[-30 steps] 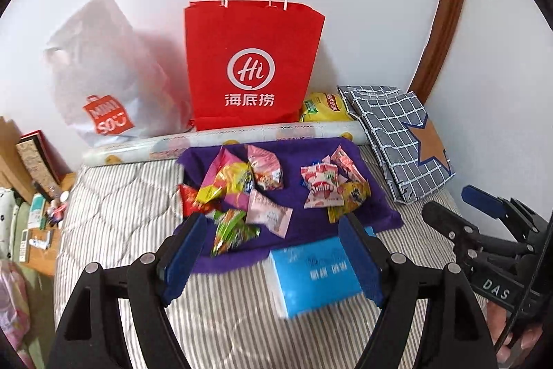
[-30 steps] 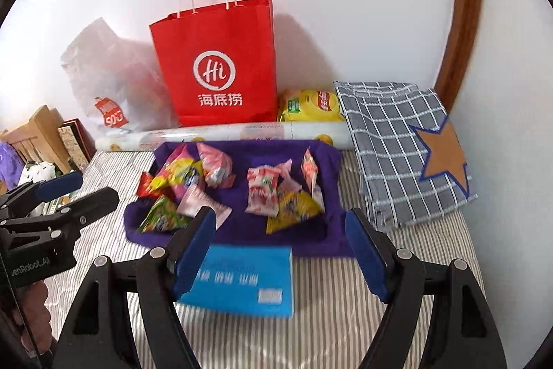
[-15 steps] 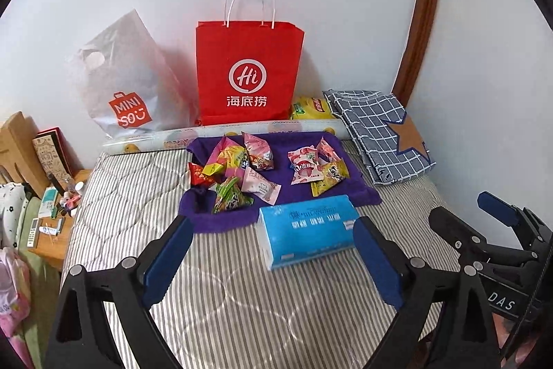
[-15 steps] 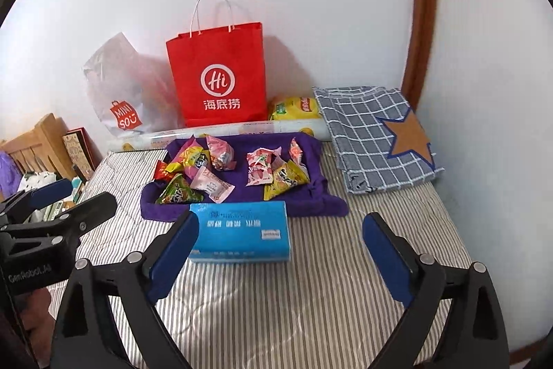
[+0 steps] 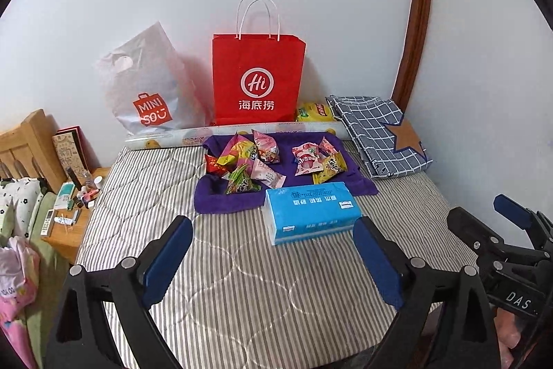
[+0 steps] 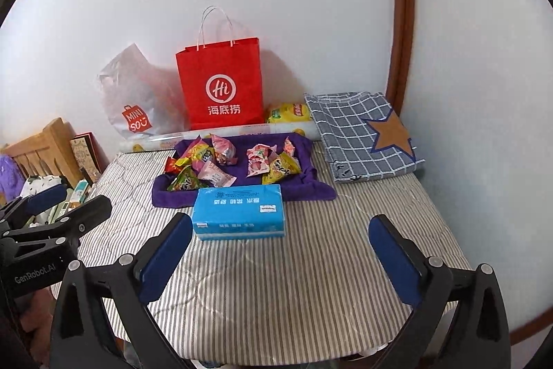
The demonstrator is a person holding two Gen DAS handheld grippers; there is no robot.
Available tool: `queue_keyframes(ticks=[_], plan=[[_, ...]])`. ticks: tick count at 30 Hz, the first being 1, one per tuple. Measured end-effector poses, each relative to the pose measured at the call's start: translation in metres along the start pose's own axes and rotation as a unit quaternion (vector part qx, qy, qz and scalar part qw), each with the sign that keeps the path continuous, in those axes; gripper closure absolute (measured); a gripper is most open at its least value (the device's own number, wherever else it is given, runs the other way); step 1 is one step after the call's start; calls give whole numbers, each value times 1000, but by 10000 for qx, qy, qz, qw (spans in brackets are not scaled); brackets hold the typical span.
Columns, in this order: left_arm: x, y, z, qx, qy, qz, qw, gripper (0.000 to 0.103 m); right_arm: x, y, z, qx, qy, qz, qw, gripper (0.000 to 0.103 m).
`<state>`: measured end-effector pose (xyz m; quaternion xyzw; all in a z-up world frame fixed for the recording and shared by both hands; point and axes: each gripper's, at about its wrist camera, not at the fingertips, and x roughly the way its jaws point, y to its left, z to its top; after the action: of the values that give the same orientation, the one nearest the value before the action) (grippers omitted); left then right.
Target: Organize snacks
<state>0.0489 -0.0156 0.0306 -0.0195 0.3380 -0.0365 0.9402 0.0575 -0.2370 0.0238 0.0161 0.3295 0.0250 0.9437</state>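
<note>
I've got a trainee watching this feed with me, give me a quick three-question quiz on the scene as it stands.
1. True or false: the snack packets lie on the purple cloth.
2. What stands nearest the tools: A) red paper bag B) blue tissue pack C) checked fabric?
3. Is anything held in the left tool or the right tool?

Key: 1 true. 2 B. 3 No, both open and empty.

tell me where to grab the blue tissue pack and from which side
Grip the blue tissue pack across its short width, one pad on each long side, coming down from above. It lies flat on the striped mattress, its far long edge against the purple cloth.
</note>
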Motion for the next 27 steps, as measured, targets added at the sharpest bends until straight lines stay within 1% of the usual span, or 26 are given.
queue_keyframes(ticks=[5,13,27], plan=[[-8,0,-4,-10,-68,26,10000,9,-9,-6,-6,110,-49,32,9999,1],[-14,-4,-8,39,-86,13,10000,9,-17,-7,-13,98,-99,38,9999,1],[-20,-7,-11,29,-86,-8,10000,9,-23,-6,-16,87,-146,66,9998,1]])
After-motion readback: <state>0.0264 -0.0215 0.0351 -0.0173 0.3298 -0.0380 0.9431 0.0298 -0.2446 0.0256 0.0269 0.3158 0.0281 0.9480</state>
